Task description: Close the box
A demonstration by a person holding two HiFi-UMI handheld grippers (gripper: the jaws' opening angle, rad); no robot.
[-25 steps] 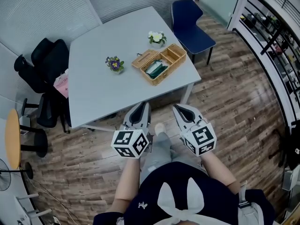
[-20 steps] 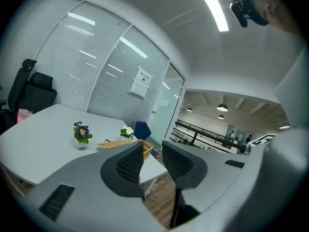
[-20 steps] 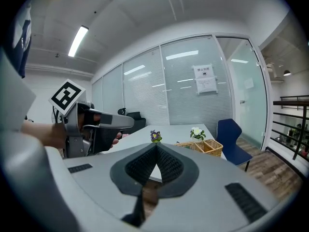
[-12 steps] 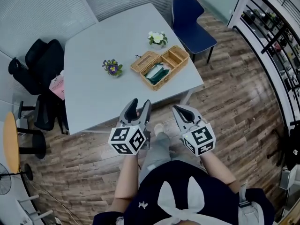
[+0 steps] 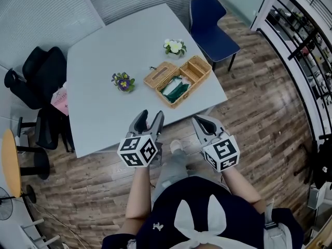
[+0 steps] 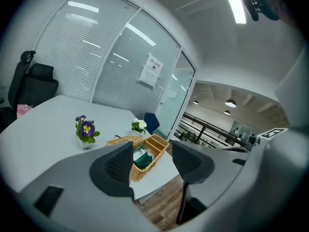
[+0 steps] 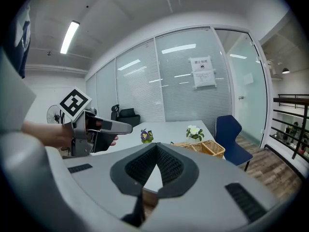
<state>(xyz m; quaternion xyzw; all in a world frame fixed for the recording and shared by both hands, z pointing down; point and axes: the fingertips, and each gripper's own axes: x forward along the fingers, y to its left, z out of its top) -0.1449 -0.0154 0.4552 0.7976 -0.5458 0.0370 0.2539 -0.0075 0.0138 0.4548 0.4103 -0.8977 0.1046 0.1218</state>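
1. Box (image 5: 178, 80), wicker, with its lid (image 5: 160, 70) open, sits at the worktop's (image 5: 104, 66) far right. In the head view we hold our left tool (image 5: 149, 117) and right tool (image 5: 201, 121) by the near edge.
2. Left gripper view: our left tool (image 6: 152, 148) has just been opening, jaws wide apart, gripping nothing; box (image 6: 141, 168) well beyond.
3. Right gripper view: our right tool (image 7: 155, 146) is closed, empty; box (image 7: 205, 148) far right.

Navy top (image 5: 234, 212); grey left gripper (image 5: 151, 116), right gripper (image 5: 198, 121)
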